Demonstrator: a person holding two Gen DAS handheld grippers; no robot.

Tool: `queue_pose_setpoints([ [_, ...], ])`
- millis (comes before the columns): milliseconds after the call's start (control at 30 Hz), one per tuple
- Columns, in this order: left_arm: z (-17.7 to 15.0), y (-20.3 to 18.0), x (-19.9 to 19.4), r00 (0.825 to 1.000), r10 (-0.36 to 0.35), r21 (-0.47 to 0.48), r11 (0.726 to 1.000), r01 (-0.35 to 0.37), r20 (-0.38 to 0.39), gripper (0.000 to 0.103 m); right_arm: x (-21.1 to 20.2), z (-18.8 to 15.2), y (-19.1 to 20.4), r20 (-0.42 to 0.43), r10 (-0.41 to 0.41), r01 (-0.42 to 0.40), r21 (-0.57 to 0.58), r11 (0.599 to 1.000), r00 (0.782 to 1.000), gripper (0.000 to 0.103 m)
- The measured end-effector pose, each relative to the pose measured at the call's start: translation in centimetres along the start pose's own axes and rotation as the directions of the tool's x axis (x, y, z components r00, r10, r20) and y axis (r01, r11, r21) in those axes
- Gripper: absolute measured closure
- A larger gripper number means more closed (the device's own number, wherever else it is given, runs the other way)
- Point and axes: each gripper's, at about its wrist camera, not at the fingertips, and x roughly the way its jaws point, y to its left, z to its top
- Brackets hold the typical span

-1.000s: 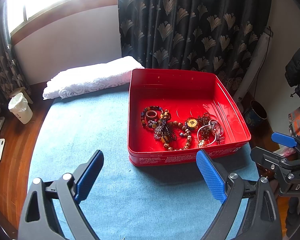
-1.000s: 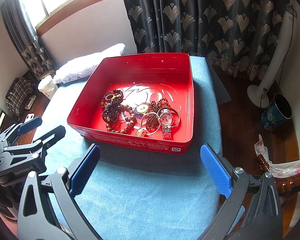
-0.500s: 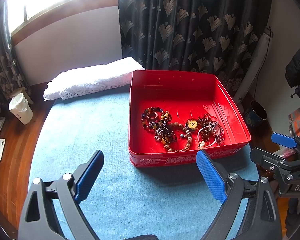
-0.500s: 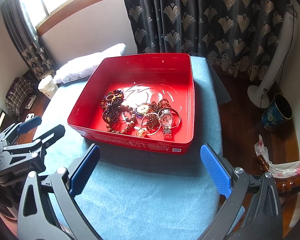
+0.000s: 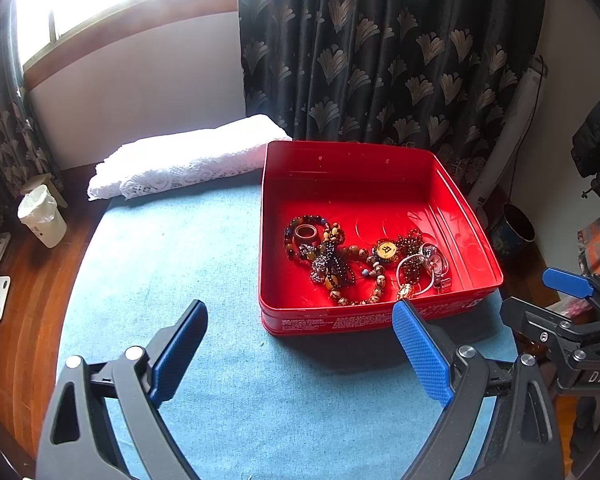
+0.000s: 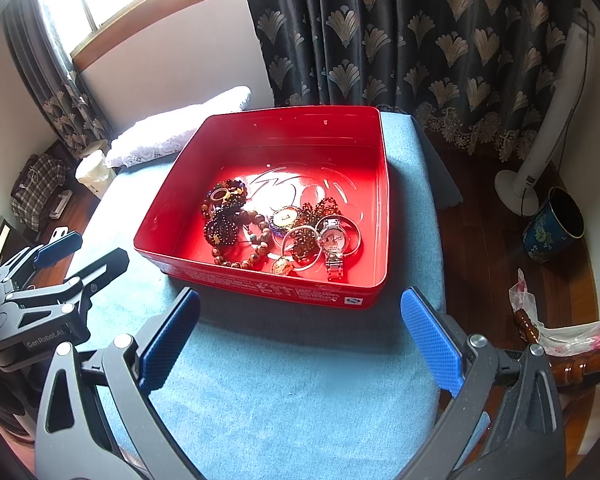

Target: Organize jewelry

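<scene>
A red tin box (image 5: 476,248) (image 6: 383,208) stands on a blue cloth-covered table (image 5: 172,264) (image 6: 292,380). In it lies a tangle of jewelry (image 5: 340,260) (image 6: 240,232): bead bracelets, a round gold pendant (image 5: 386,249), thin bangles and a silver wristwatch (image 6: 332,240). My left gripper (image 5: 300,344) is open and empty, above the cloth in front of the box. My right gripper (image 6: 300,336) is open and empty, also in front of the box. Each gripper shows at the edge of the other's view.
A folded white lace cloth (image 5: 188,156) lies at the table's far left. Dark patterned curtains (image 5: 380,60) hang behind. A white bin (image 5: 42,216), a standing fan (image 6: 540,140) and a blue pot (image 6: 552,224) stand on the wooden floor.
Both views shifted only slightly; the box sits a touch lower in the left wrist view. Both grippers stayed open and nothing in the box moved.
</scene>
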Motion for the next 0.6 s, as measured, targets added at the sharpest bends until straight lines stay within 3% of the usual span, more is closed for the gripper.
queue_pose_setpoints([
  [600,0.07,-0.01,-0.05,1.000,0.003,0.002,1.000,-0.003,-0.004,0.011,0.39,-0.33,0.08,-0.004,-0.001,0.001,0.005,1.000,1.000,0.006],
])
